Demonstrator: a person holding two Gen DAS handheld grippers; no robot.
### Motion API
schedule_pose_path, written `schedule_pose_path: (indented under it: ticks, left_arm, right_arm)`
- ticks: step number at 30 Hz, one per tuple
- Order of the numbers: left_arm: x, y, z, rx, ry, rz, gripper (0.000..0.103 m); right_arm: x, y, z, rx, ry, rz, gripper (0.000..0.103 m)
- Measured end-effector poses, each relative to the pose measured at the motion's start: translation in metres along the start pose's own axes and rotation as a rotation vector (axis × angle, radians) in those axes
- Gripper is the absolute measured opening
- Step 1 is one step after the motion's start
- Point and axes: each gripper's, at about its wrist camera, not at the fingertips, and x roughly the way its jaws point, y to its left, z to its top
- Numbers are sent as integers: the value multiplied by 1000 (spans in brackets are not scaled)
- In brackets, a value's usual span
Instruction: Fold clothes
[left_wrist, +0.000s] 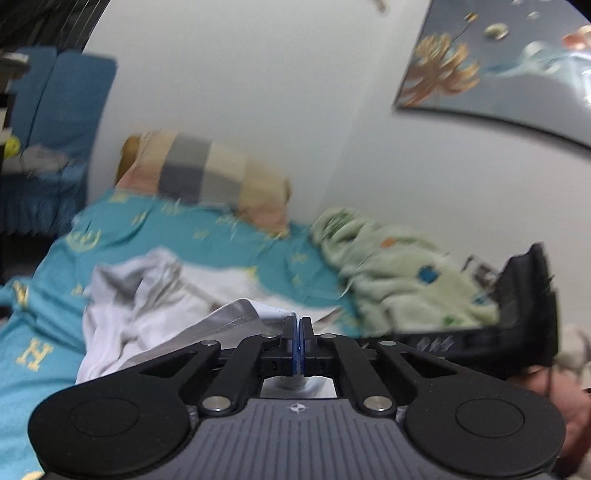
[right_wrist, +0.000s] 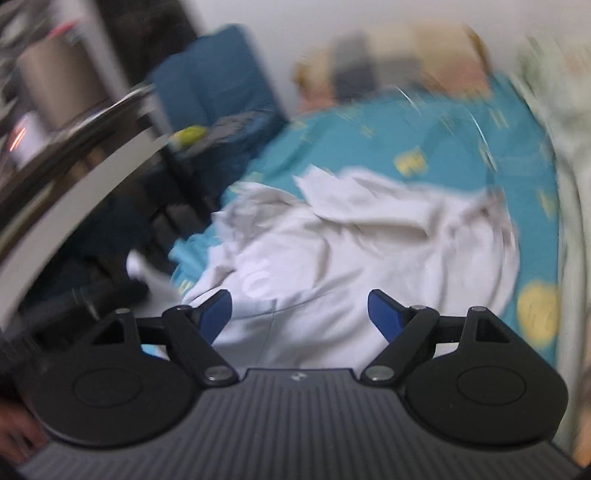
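Note:
A crumpled white garment (left_wrist: 147, 295) lies on a bed with a teal sheet (left_wrist: 207, 229). In the left wrist view my left gripper (left_wrist: 299, 320) is shut, and a stitched hem of the white garment (left_wrist: 240, 317) runs into its blue pads (left_wrist: 294, 347), lifted a little off the bed. In the blurred right wrist view my right gripper (right_wrist: 299, 297) stands open just above the white garment (right_wrist: 332, 240). Its blue pads (right_wrist: 216, 314) are wide apart and press on nothing.
A checked pillow (left_wrist: 199, 173) and a pale green blanket (left_wrist: 399, 269) lie at the head of the bed by the wall. A black crate (left_wrist: 517, 314) sits on the right. A blue chair (left_wrist: 55, 122) and dark shelving (right_wrist: 55, 110) stand left of the bed.

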Motion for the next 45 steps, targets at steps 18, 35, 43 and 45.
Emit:
schedule_pose_path:
  ticks: [18, 35, 43, 45]
  left_arm:
    - [-26, 11, 12, -96, -85, -20, 2]
    - [-30, 10, 13, -86, -83, 7, 30]
    - [-14, 21, 11, -14, 67, 172, 58]
    - [2, 21, 4, 51, 137, 195, 59]
  right_arm:
    - [11, 88, -24, -506, -48, 274, 82]
    - [-7, 16, 11, -10, -183, 61, 6]
    - [-33, -74, 10, 379, -255, -240, 6]
    - [-34, -81, 7, 426, -258, -245, 6]
